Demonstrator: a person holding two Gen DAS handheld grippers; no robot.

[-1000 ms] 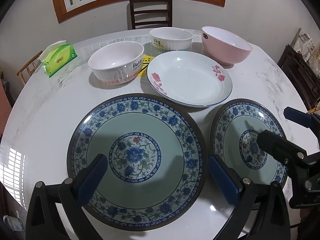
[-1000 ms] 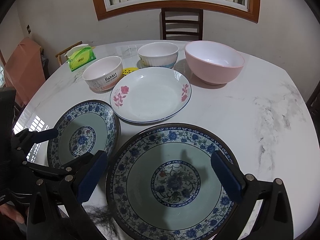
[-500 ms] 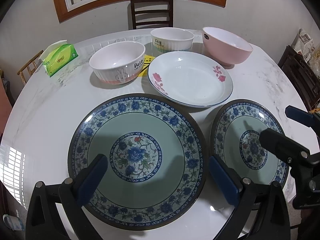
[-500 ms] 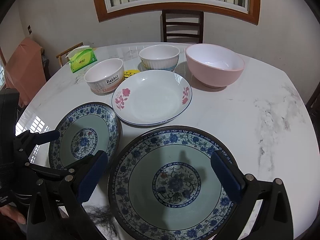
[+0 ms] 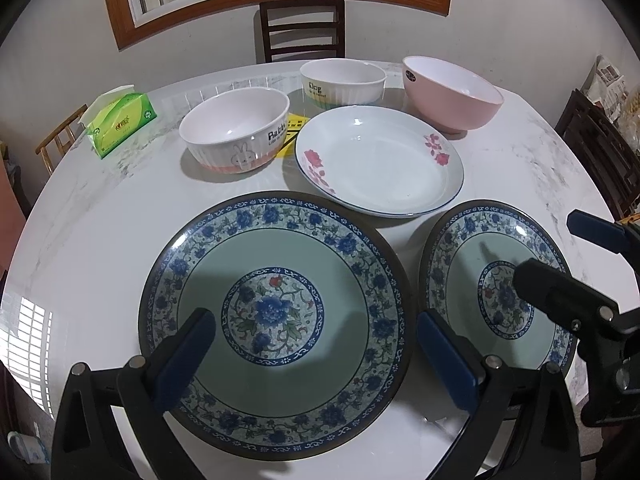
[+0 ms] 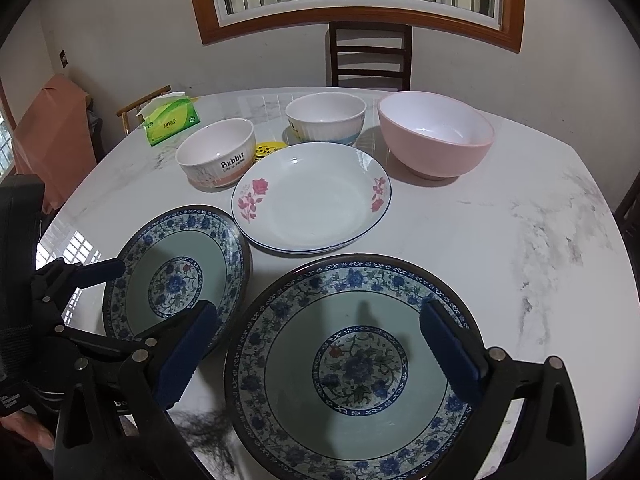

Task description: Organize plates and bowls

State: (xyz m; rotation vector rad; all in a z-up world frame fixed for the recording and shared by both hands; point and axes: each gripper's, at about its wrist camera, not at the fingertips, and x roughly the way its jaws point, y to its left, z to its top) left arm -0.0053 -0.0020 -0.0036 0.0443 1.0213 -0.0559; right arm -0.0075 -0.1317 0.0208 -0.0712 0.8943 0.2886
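Two blue-patterned plates lie side by side on the white marble table (image 5: 100,240). My left gripper (image 5: 314,344) hovers open over the left plate (image 5: 276,312), its blue pads apart above the rim. The right gripper (image 6: 318,332) hangs open over the right plate (image 6: 352,364), also seen from the left wrist (image 5: 472,280). Each view catches the other gripper at its edge. Behind them lie a white plate with pink roses (image 5: 380,160), a Rabbit bowl (image 5: 236,136), a Dog bowl (image 5: 342,82) and a pink bowl (image 5: 452,94).
A green tissue box (image 5: 120,120) stands at the far left of the table, and a yellow card (image 5: 294,124) lies between the bowls. A dark wooden chair (image 5: 302,28) stands behind the table under the window. A person's hand (image 6: 24,428) shows at the lower left.
Both views have shifted slightly, so the dishes sit a little lower in frame. No dish has moved and both grippers remain open.
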